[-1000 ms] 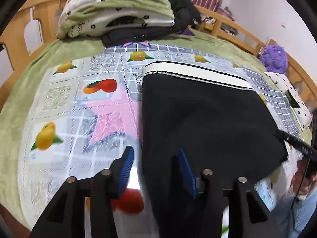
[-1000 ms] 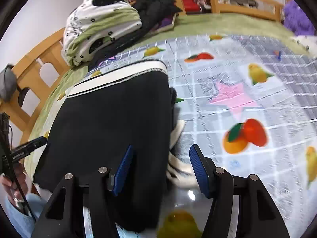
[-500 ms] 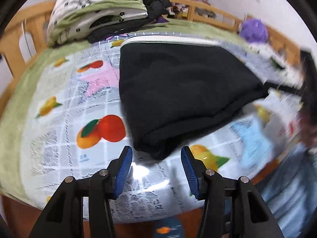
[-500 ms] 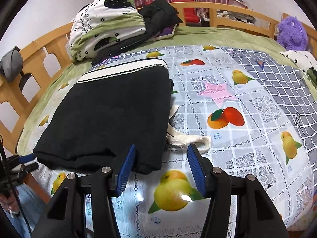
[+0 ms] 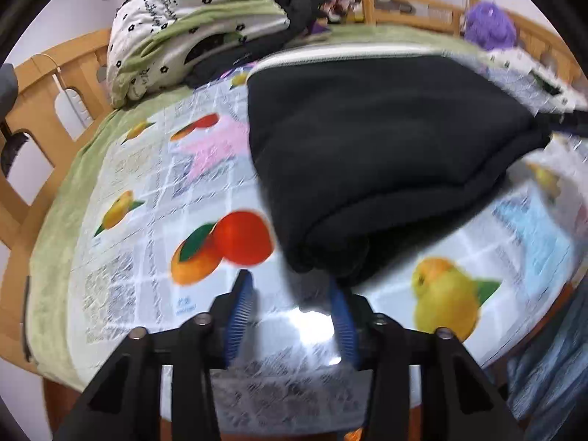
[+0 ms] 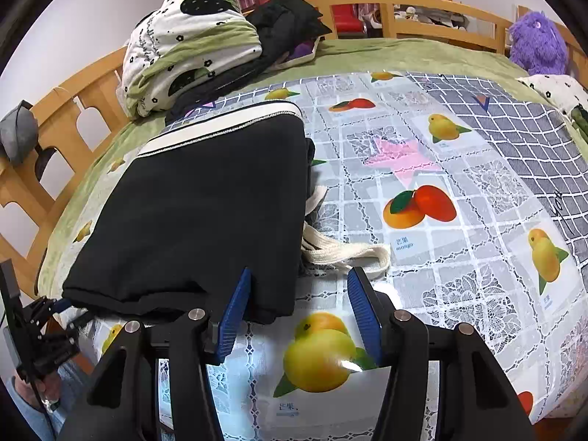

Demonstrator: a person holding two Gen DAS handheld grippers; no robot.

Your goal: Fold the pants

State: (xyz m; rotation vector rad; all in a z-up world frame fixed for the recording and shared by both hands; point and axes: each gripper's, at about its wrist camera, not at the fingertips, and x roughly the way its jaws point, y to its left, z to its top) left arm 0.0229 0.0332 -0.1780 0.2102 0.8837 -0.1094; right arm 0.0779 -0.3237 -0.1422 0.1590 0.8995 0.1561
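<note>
Black pants, folded into a rectangle with the white waistband at the far end, lie on the fruit-print sheet. My left gripper hovers at their near left corner. Its jaws are closing, and the corner sits just ahead of the blue pads, untouched. In the right wrist view the pants fill the left half. My right gripper is open at their near right corner, with the cloth edge between the fingers but not pinched. A white drawstring trails out to the right. The left gripper shows at the far left corner.
A pile of white-and-green bedding and dark clothes lies at the head of the bed. A purple plush toy sits at the far right. A wooden rail runs around the bed. A person's hand holds the left gripper.
Both grippers have drawn back from over the pants to their near corners. The left view has rolled and shifted, and its jaws have narrowed. The right has barely moved in the last half second.
</note>
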